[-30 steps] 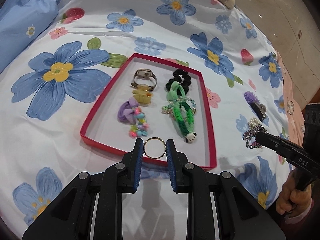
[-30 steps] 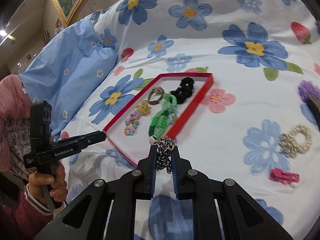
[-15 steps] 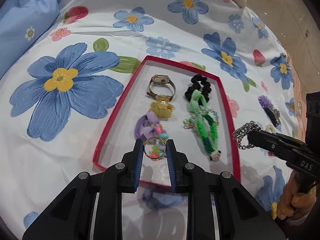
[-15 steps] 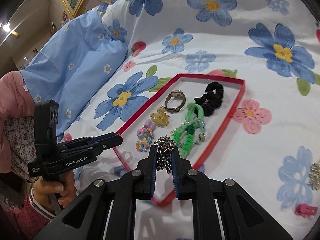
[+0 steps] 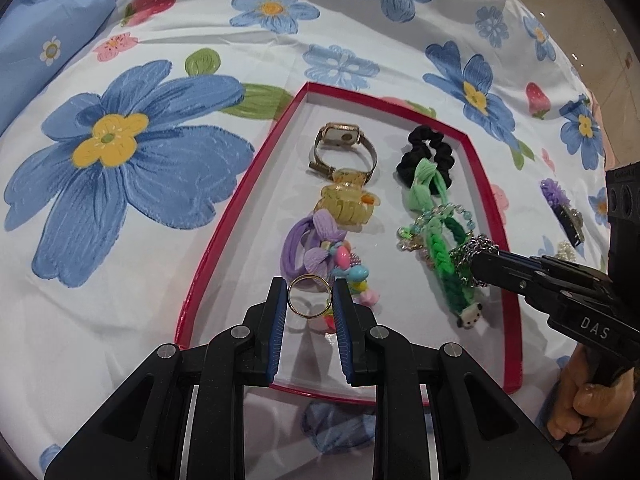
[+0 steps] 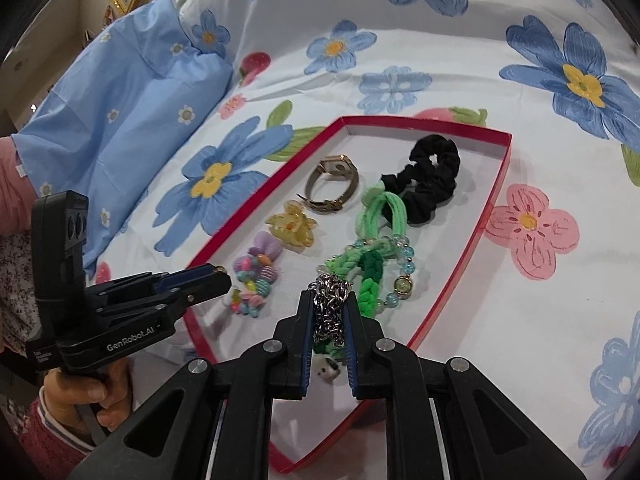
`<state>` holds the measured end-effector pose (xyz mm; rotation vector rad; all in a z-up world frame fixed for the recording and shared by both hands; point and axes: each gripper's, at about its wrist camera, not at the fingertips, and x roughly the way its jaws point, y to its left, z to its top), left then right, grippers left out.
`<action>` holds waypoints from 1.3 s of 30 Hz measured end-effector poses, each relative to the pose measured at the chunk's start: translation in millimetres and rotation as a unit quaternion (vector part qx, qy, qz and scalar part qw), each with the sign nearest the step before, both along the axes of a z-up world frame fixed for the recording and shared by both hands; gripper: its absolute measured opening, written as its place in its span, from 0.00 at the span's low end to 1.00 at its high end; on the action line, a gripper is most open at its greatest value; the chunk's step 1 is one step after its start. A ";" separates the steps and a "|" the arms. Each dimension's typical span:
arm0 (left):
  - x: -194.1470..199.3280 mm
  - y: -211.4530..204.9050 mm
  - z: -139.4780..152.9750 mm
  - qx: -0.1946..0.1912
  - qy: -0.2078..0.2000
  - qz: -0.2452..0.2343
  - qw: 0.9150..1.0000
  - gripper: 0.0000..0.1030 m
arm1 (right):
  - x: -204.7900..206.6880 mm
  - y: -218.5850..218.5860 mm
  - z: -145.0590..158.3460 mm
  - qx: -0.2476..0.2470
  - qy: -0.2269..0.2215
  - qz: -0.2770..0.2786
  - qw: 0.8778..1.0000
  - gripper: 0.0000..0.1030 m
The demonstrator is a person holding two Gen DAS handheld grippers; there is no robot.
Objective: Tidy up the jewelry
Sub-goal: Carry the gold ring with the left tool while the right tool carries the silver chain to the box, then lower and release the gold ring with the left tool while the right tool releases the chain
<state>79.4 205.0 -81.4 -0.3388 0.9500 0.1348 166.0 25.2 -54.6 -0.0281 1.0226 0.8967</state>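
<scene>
Both claws now over the shallow red-rimmed tray (image 5: pixel 208 256), closer than before. Left claw (image 5: pixel 309 300) pinches thin gold ring (image 5: pixel 309 294); right claw (image 6: pixel 329 312) clamps silver chain (image 6: pixel 330 304), hiding green braid's middle.

A bed (image 5: pixel 360 20) covered by a white sheet printed with big blue flowers, pink blossoms and strawberries carries everything. A shallow red-rimmed tray (image 5: pixel 224 236) lies flat on it. A light blue pillow (image 6: pixel 120 120) rests at the sheet's left edge. To the right of the tray, a purple hair clip (image 5: pixel 560 208) lies on the sheet, with a pearly piece (image 5: pixel 566 250) just beside it.
</scene>
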 end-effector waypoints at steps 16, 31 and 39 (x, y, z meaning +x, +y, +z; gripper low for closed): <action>5.7 0.3 -9.8 -0.008 0.020 -0.005 1.000 0.21 | 4.0 3.0 -8.1 -0.011 0.004 0.002 1.000 0.14; 6.7 -0.5 -10.3 -0.004 0.024 -0.005 1.000 0.21 | 5.2 3.5 -8.8 -0.011 0.005 0.001 1.000 0.18; 7.5 -1.0 -10.5 -0.002 0.025 -0.005 1.000 0.21 | 4.7 0.4 -4.9 -0.005 0.003 -0.004 1.000 0.24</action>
